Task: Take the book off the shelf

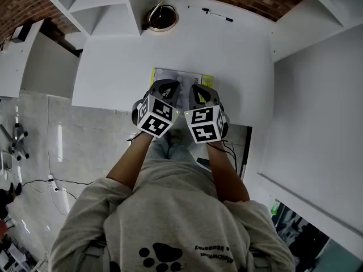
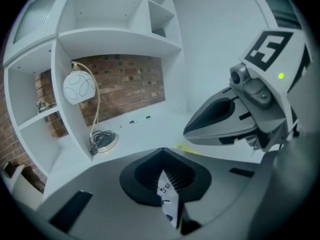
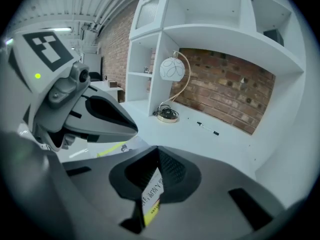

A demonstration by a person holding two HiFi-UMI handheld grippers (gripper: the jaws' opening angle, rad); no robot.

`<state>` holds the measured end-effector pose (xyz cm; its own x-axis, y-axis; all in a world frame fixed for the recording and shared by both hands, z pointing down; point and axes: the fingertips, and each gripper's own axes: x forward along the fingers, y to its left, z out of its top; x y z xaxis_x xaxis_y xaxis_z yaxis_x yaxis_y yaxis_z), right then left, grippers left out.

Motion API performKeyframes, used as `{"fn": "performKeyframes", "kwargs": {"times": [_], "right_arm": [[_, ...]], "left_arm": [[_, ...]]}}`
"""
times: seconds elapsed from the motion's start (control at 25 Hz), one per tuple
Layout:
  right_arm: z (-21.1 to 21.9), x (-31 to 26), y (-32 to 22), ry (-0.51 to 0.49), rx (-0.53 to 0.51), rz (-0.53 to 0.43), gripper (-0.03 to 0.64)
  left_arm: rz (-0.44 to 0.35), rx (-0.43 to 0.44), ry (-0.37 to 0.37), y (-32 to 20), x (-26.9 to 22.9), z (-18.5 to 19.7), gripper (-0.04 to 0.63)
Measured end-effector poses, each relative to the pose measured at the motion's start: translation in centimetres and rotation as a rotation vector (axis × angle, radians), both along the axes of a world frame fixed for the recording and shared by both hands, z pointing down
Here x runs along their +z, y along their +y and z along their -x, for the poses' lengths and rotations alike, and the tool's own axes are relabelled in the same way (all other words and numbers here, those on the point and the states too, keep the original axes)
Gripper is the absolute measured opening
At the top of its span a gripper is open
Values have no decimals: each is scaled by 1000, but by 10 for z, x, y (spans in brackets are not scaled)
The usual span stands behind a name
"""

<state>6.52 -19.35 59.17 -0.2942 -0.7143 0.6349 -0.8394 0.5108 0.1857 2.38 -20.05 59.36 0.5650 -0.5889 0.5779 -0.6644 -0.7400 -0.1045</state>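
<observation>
White table carries the book, lying flat towards its near edge, with a lamp far behind it on the left. My left hand-held gripper is clenched on the book's near edge. My right hand-held gripper grips the same edge just to its right.

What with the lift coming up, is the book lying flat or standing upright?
Lying flat: the book shows its cover face-up on the white shelf, head view.

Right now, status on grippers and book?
Left hand-held gripper shut on book. Right hand-held gripper same. Book at shelf's front edge. Lamp, marker behind, clear.
</observation>
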Motion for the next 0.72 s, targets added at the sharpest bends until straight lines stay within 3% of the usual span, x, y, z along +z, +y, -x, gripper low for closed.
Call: {"fn": "performKeyframes", "kwargs": {"times": [0.12, 0.4, 0.72], "right_arm": [[-3, -13, -2, -43, 34, -33, 18], [-4, -56, -5, -156, 103, -154, 18], [-1, -129, 3, -172, 109, -363, 18]], "left_arm": [[-9, -65, 87, -4, -16, 5, 9], [-97, -163, 213, -9, -67, 16, 9], [-241, -191, 307, 1, -138, 23, 9]]}}
